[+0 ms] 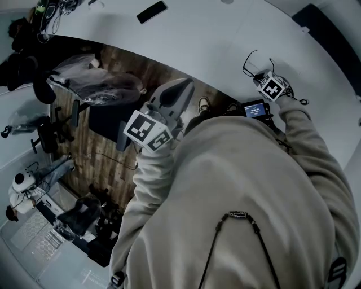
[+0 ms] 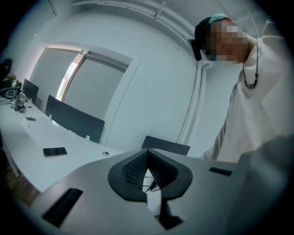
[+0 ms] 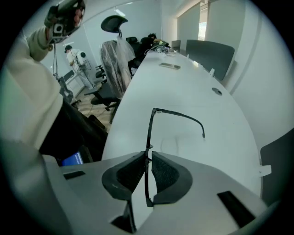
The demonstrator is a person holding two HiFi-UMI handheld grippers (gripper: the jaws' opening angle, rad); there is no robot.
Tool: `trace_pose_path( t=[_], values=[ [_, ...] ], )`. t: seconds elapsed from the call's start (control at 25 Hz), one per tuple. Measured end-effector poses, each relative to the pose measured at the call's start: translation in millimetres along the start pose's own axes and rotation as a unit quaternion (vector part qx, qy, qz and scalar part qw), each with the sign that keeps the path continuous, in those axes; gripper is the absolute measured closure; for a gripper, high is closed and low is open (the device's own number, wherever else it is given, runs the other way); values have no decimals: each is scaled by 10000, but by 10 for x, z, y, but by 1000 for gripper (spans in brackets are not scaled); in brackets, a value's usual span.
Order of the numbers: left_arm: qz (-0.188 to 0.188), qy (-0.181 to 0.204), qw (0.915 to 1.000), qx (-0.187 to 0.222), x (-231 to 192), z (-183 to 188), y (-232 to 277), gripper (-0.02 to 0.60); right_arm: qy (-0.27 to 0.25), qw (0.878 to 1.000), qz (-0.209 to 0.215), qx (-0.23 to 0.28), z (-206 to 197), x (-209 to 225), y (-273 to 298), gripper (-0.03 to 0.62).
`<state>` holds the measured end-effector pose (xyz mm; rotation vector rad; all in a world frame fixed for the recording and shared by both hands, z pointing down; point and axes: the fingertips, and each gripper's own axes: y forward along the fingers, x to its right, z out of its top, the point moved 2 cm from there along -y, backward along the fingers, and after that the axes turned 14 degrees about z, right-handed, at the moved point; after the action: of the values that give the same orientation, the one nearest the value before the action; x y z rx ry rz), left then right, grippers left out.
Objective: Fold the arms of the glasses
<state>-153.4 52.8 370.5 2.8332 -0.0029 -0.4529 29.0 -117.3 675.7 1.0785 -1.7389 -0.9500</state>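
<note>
The black-framed glasses (image 1: 251, 65) stand on edge on the white table (image 1: 214, 39), just past my right gripper (image 1: 260, 78). In the right gripper view the front of the glasses (image 3: 149, 133) runs straight up between the two pads, which close in on it from both sides. One arm (image 3: 183, 117) sticks out unfolded to the right, and the other arm is hidden. My left gripper (image 1: 183, 86) hangs off the table's near edge, over the wooden floor. Its jaws (image 2: 148, 170) are shut and hold nothing.
A dark phone (image 1: 152, 12) lies farther along the table, and shows again as a phone (image 2: 54, 151) in the left gripper view. Office chairs, one under a plastic cover (image 1: 93, 84), stand on the floor left of the table. Grey chair backs (image 3: 216, 55) line the table's far side.
</note>
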Motion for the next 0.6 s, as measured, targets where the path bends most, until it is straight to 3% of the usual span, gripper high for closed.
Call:
trace_pose_path(
  t=[0.16,0.28,0.4,0.6],
  values=[
    [-234,40,9997,-1,18,9,67,577,333,9956,264,837,263,-204,-319,534],
    [-479,99,9988,-4,65,38,120,577,563,9841,455,1623,506,-384,-601,534],
    [-688,127,9975,-37,51,24,192,577,913,9588,835,2559,766,-569,-909,534],
    [-1032,153,9944,-168,80,-6,361,577,1271,9019,1478,3855,1052,-840,-1539,534]
  ],
)
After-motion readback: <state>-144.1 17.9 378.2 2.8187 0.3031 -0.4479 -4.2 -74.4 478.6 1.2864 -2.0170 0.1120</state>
